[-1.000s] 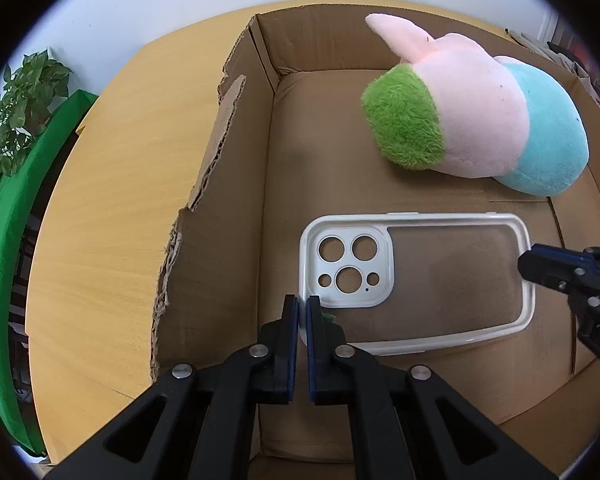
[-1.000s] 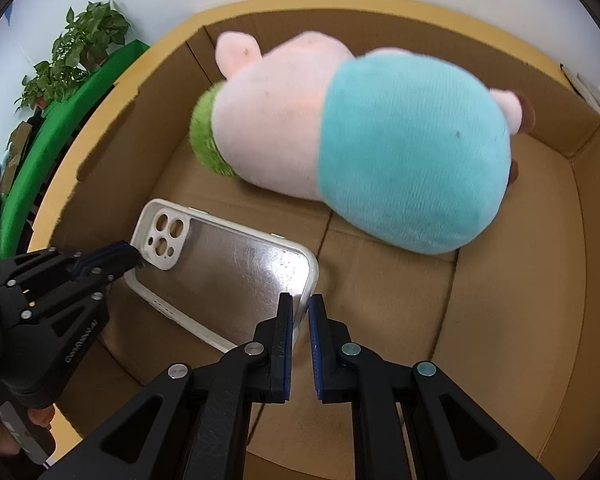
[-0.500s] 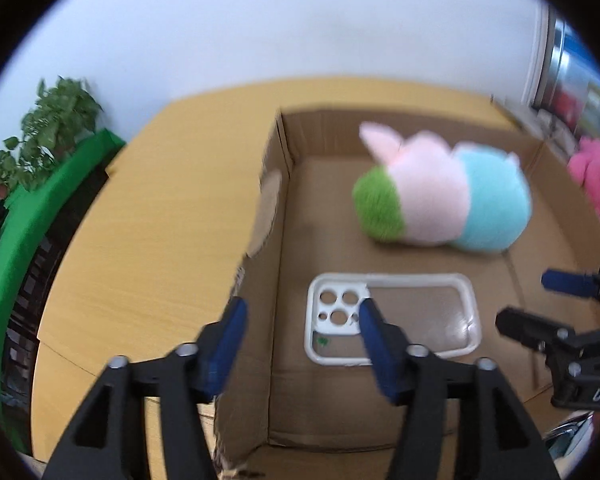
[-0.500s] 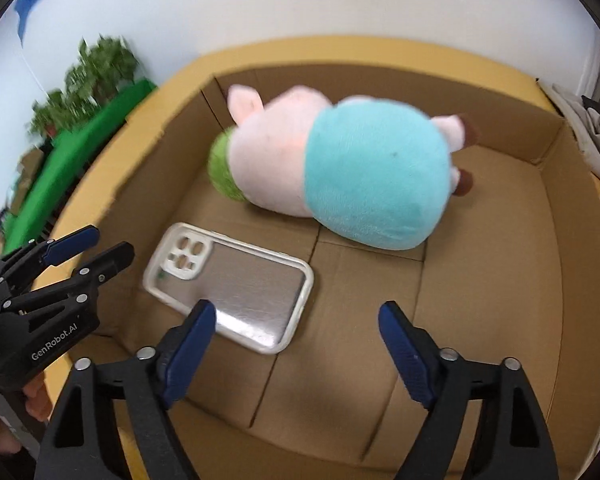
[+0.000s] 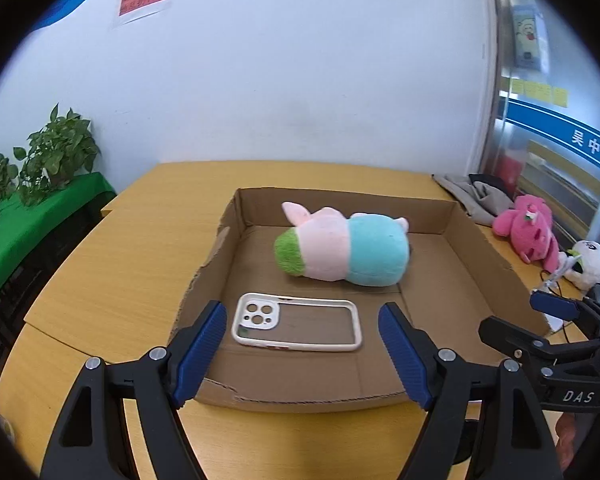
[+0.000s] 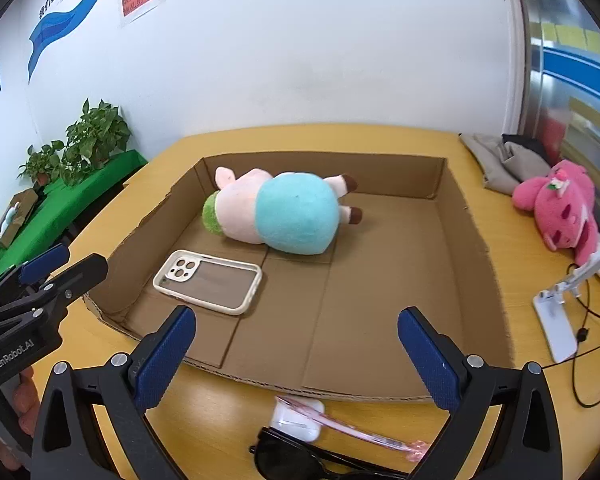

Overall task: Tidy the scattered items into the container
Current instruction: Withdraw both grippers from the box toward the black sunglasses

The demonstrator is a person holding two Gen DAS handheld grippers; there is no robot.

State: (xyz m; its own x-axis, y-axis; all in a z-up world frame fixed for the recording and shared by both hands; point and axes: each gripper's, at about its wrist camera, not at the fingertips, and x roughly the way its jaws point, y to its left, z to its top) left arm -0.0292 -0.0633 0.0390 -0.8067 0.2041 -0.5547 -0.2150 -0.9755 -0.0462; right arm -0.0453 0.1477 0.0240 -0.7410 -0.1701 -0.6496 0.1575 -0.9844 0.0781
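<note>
A shallow cardboard box sits on the wooden table. Inside lie a white phone case near the front left and a pink, teal and green plush toy at the back. My left gripper is open and empty, held back above the box's front edge. My right gripper is open and empty above the front edge too. On the table in front of the box lie a white earbud case, a pink pen-like item and black sunglasses.
A pink plush, a white plush, grey cloth and a white phone stand with a cable lie to the right of the box. Potted plants on a green cloth stand far left.
Both grippers were shut on the phone case's ends inside the box. They opened, let it lie on the box floor, and pulled up and back.
</note>
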